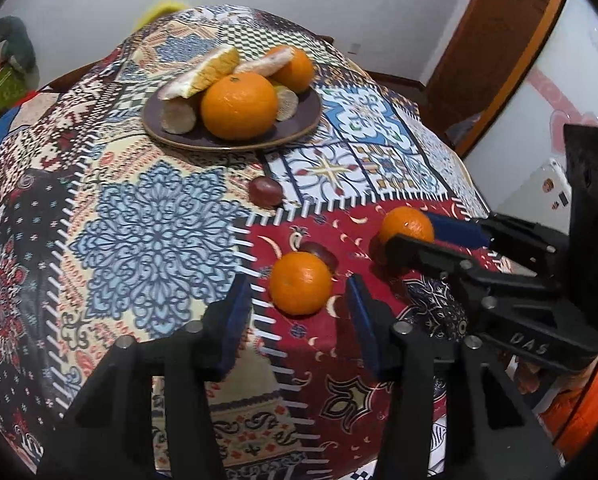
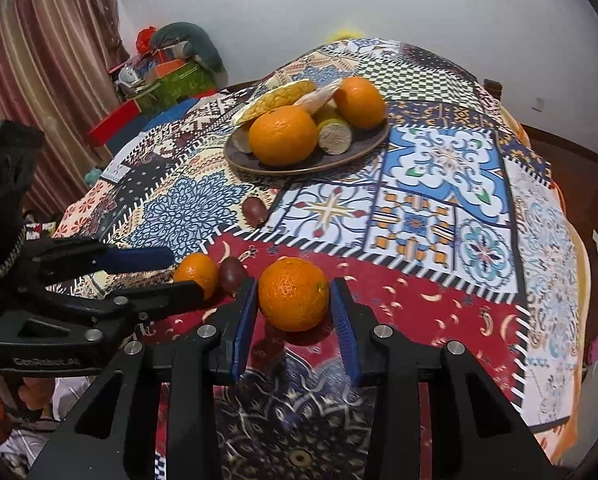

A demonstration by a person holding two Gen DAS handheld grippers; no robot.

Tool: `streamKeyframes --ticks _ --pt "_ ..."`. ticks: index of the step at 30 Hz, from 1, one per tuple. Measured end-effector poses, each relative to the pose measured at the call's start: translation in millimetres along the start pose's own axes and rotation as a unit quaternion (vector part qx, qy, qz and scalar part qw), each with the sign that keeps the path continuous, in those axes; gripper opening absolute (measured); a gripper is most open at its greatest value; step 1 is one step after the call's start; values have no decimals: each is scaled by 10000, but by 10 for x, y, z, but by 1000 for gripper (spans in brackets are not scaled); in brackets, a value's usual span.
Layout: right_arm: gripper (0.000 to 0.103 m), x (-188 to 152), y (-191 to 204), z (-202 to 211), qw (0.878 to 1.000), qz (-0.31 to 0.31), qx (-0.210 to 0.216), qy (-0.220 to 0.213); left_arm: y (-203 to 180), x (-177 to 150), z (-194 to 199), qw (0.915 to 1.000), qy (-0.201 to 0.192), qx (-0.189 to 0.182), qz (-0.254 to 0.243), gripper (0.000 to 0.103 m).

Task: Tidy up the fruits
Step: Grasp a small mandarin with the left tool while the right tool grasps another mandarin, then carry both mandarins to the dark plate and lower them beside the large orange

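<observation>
Both tongs (image 1: 295, 304) (image 2: 295, 312) open w/ oranges (image 1: 300, 282) (image 2: 293, 294) between pads.

A patchwork-patterned cloth (image 2: 439, 184) is covering the table. Beyond the gripper, a plain white wall (image 2: 439, 20) is closing off the room. A striped curtain (image 2: 47, 72) is hanging far left of it, and a wooden door (image 1: 495, 44) is standing to the right.

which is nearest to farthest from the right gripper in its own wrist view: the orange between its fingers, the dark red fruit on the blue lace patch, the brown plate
1. Round orange, between the open right gripper's blue pads.
2. Dark red oval fruit, farther up, slightly left.
3. Brown plate of fruit, farthest back.
</observation>
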State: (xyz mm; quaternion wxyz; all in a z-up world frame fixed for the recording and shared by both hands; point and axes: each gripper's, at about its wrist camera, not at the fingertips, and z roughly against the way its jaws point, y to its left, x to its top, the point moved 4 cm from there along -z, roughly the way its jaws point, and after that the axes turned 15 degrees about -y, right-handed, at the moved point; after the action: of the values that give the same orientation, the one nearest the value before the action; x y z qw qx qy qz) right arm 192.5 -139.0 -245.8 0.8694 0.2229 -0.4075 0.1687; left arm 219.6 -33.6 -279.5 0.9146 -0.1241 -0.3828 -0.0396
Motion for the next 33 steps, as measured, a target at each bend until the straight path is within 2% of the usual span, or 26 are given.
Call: streamKeyframes --ticks 8,18,33 --pt "34 9 -52 88 10000 -25 -44 -62 -28 -42 -144 9998 60 155 -121 34" --pt "34 88 -1 91 9998 7 -12 -178 71 38 -46 9998 -77 165 26 33" --pt "34 420 12 31 9986 55 14 -525 434 480 148 9967 -602 482 262 33"
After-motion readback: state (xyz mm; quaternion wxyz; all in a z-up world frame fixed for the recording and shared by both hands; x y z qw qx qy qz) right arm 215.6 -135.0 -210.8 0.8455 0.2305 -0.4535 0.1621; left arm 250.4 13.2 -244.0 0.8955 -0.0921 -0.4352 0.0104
